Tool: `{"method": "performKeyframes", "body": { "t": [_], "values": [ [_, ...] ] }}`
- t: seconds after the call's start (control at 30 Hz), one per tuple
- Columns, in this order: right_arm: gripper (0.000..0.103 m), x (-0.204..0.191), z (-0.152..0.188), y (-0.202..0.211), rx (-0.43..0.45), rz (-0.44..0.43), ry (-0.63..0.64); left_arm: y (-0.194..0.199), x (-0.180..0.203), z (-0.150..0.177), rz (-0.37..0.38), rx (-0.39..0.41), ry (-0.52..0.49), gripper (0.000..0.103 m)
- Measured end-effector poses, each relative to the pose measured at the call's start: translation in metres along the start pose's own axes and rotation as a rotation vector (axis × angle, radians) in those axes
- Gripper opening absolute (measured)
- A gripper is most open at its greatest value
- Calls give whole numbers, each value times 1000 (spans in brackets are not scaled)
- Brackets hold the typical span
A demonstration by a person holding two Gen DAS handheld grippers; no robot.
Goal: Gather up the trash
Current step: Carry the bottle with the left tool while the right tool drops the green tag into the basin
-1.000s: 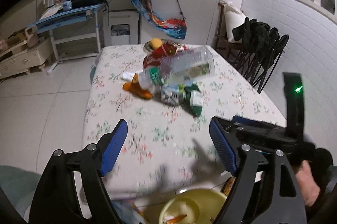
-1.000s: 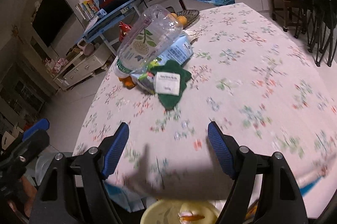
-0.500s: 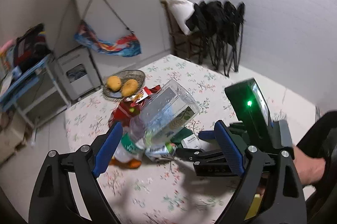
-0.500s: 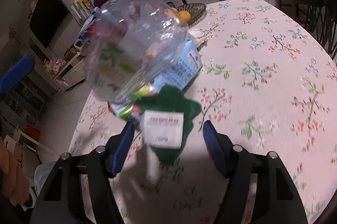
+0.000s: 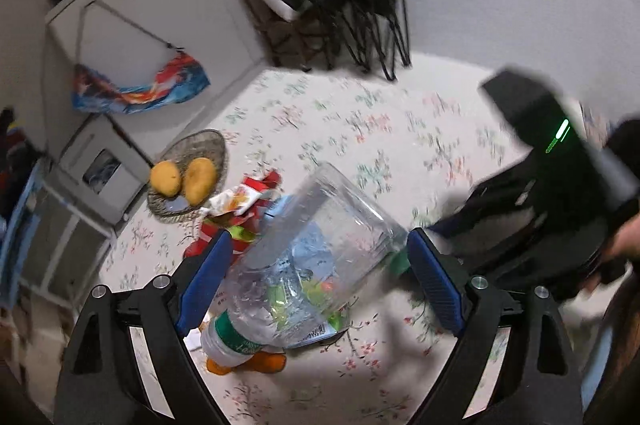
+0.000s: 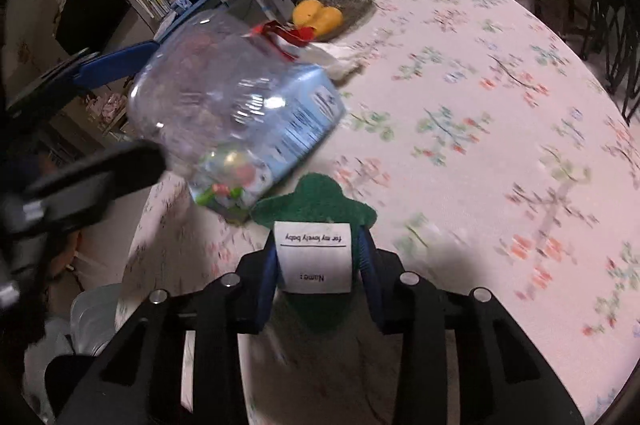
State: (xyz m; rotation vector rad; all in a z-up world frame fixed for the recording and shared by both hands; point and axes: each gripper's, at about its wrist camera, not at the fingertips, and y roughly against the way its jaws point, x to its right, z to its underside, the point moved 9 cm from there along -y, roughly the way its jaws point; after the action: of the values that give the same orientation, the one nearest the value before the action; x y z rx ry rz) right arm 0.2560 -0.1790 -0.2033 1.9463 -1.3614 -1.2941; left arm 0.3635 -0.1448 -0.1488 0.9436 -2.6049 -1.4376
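From the left wrist, the left gripper (image 5: 316,277) stands wide around a clear crinkled plastic bottle (image 5: 316,261) with a green label band, lying on the floral tablecloth (image 5: 360,129). From the right wrist, the right gripper (image 6: 318,265), jaws just closing, flanks a fuzzy green tag (image 6: 316,201) whose white card reads "for my lovely baby" and "Name:"; contact unclear.

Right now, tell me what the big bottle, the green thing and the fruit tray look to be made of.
Bottle: clear glossy plastic; you see through it, with glints.
Green thing: fuzzy matte cloth or felt, probably, bearing a white paper label.
Tray: woven wicker, seemingly; ribbed brown weave.
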Motion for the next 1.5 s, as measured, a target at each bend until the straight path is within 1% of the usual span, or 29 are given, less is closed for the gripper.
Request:
{"method": "performKeyframes", "body": {
  "t": [0.1, 0.17, 0.23, 0.33, 0.37, 0.4, 0.47, 0.53, 0.57, 0.6, 0.7, 0.73, 0.77, 0.9, 0.93, 0.97, 1.0, 1.03, 1.1, 1.17, 1.2, 1.27, 1.37, 1.4, 1.43, 1.5],
  "values": [
    [38, 7, 13, 12, -22, -7, -23, -12, 6, 7, -12, -52, -71, 86],
    [38, 11, 16, 16, -27, -11, -37, -15, 5, 9, -30, -70, -86, 86],
    [38, 12, 19, 19, -29, -18, -48, -14, 3, 11, -25, -88, -52, 86],
    [38, 11, 24, 21, -30, -23, -50, -10, -8, 13, 15, -128, 78, 83],
    [38, 10, 26, 22, -32, -26, -50, -6, -10, 13, 36, -127, 119, 77],
    [38, 9, 27, 23, -34, -28, -50, -1, -11, 13, 60, -128, 149, 74],
    [39, 8, 28, 23, -36, -32, -52, 6, -9, 14, 101, -137, 180, 74],
    [39, 8, 30, 23, -37, -34, -53, 10, -3, 15, 119, -152, 159, 74],
    [39, 8, 32, 24, -36, -33, -52, 11, 1, 17, 108, -160, 132, 74],
    [39, 8, 33, 24, -34, -34, -52, 10, 4, 18, 80, -165, 99, 74],
    [39, 8, 32, 25, -31, -37, -57, 3, 5, 20, -16, -182, 44, 81],
    [40, 8, 33, 25, -30, -39, -59, -1, 4, 19, -42, -180, 39, 83],
    [40, 8, 33, 26, -28, -42, -62, -4, 3, 17, -53, -177, 41, 83],
    [40, 9, 34, 26, -20, -54, -71, -13, -2, 7, -63, -158, 91, 83],
    [40, 8, 35, 26, -19, -56, -73, -13, -3, 5, -65, -148, 103, 75],
    [40, 8, 35, 25, -18, -58, -74, -12, -5, 2, -72, -141, 113, 72],
    [40, 8, 34, 25, -17, -59, -74, -10, -8, 0, -85, -137, 119, 64],
    [40, 9, 34, 25, -15, -60, -74, -9, -9, -1, -87, -136, 126, 58],
    [40, 9, 34, 25, -11, -62, -78, -5, -13, -1, -80, -137, 161, 54],
    [40, 9, 34, 25, -7, -62, -81, 1, -15, 0, -96, -123, 176, 37],
    [40, 9, 33, 25, -5, -63, -83, 7, -18, 1, -107, -119, 201, 29],
    [40, 8, 34, 26, -5, -63, -83, 12, -22, 6, -86, -124, 260, 21],
    [40, 7, 36, 26, -4, -61, -80, 16, -22, 14, -66, -115, 311, 21],
    [40, 6, 37, 26, -4, -60, -77, 17, -22, 15, -69, -110, 329, 27],
    [40, 6, 37, 26, -4, -60, -76, 15, -23, 17, -80, -116, 335, 48],
    [40, 6, 38, 27, -2, -62, -77, 8, -24, 22, -135, -139, 330, 66]
  ]
}}
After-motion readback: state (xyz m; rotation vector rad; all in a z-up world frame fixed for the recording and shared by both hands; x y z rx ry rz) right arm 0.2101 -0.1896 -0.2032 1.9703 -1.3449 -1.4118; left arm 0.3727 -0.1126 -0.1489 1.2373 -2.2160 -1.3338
